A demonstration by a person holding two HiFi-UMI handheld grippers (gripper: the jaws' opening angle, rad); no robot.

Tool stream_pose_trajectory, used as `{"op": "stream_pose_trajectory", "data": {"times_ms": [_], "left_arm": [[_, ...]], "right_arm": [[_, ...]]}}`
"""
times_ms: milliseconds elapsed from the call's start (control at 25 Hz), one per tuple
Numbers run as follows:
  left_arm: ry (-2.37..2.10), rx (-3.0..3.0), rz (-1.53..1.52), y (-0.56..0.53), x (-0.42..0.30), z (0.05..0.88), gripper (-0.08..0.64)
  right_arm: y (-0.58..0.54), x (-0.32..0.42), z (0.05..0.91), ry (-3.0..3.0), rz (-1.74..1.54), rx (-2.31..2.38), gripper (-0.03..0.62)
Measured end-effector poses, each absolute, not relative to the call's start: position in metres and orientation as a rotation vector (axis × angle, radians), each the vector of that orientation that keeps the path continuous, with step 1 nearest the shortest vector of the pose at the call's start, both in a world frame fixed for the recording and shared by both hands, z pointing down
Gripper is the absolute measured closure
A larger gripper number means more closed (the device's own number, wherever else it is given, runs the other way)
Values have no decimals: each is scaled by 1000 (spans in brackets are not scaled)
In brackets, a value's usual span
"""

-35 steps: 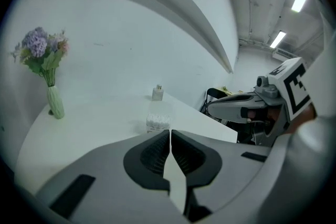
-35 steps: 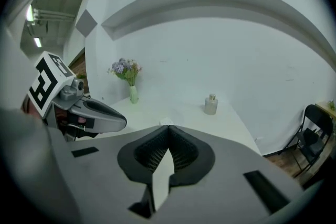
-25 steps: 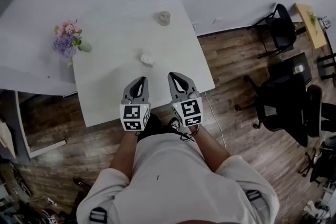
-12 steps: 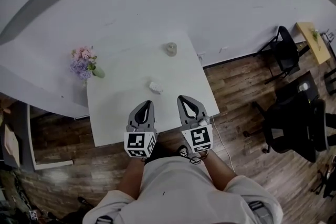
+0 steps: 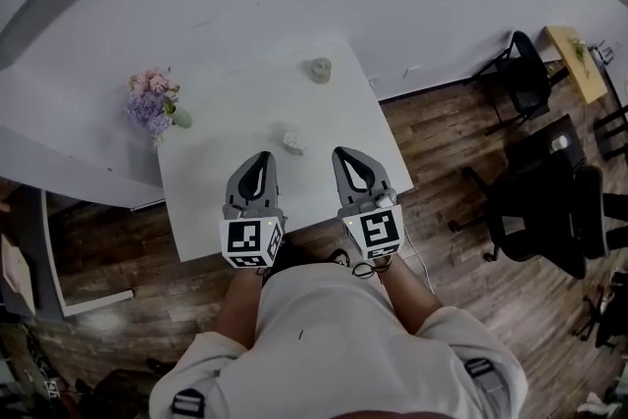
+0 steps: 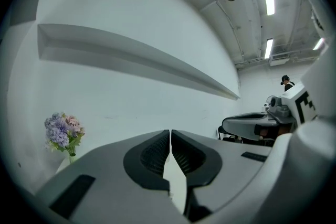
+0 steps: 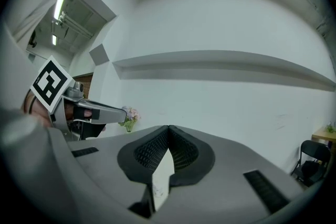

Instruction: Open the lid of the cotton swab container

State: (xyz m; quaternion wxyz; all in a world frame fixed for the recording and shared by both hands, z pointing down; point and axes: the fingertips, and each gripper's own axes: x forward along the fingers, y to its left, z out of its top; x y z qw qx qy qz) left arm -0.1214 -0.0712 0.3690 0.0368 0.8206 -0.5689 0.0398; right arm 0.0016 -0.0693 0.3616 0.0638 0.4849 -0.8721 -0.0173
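Since a second ago the left gripper (image 5: 260, 156) and the right gripper (image 5: 344, 152) have both risen and edged forward, so their tips now sit closer to the small white object (image 5: 291, 141) than before. Two grippers in all are held side by side over the near part of the one white table (image 5: 201, 206), each carrying one marker cube. Both pairs of jaws are pressed together, with nothing between the pads. That single small white object lies just ahead of the tips, between the two pairs and nearer the left. One cotton swab container (image 5: 321, 69) stands well beyond the jaws, near the table's far edge. One bunch of flowers (image 5: 149, 99) stands ahead and well to the left of the left jaws
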Motion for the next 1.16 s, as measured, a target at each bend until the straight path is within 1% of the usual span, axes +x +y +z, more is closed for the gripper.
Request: {"op": "stream_pose_trajectory", "data": {"times_ms": [360,480,720,960,1160], "left_arm": [[-1704,2559,108,-73,-137,370,534],[-1700,2553,108,-72,-139,372,534],[-1683,2569,101,-70,-139,371,534],[-1689,2562,120,-69,-140,374,534],[-1686,2589,122,-72,-138,371,534]], "right_arm": [[-71,-19,361,-2592,-69,1463,595],[-69,-18,363,-2573,-55,1462,595],[-72,-17,363,-2580,-141,1459,595],[-70,-19,367,-2576,-102,1444,595],[-75,-21,367,-2596,-154,1444,595]]}}
